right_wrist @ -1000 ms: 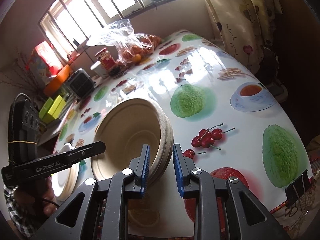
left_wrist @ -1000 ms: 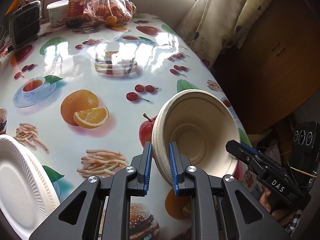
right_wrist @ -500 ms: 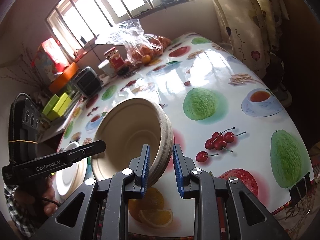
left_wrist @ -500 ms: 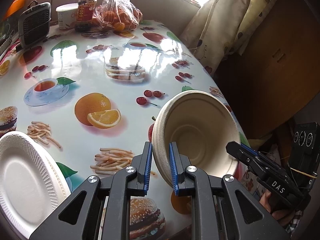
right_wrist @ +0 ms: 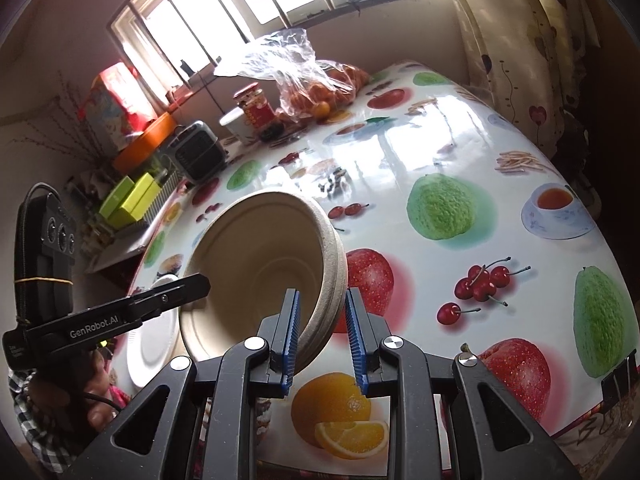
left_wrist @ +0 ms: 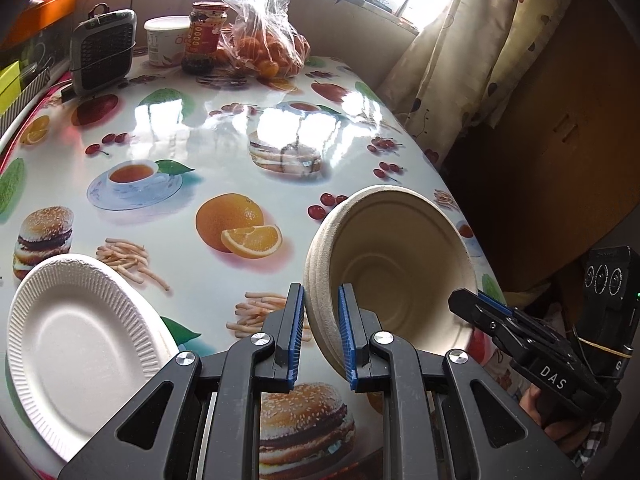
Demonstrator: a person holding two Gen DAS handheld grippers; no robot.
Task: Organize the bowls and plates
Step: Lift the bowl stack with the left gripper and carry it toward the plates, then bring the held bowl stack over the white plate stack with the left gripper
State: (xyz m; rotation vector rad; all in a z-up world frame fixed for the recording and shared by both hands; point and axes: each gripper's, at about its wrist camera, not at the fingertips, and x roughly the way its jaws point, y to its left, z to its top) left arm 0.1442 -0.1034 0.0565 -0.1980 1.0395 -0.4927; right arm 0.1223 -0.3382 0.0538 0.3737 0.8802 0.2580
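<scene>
A stack of beige pulp bowls hangs tilted above the fruit-print table, held from both sides. My left gripper is shut on the stack's left rim. The right gripper pinches the opposite rim. In the right wrist view the bowls face the camera, with my right gripper shut on their near rim and the left gripper on the far rim. A white foam plate lies at the table's near left edge, partly hidden under the bowls as the plate in the right wrist view.
At the far end stand a bag of oranges, a red-label jar, a white tub and a small grey fan. A curtain hangs past the right edge. A binder clip grips the tablecloth's near edge.
Both grippers have carried the bowl stack a little up and across the table, keeping their grip. More of the white plate and the far end of the table now shows.
</scene>
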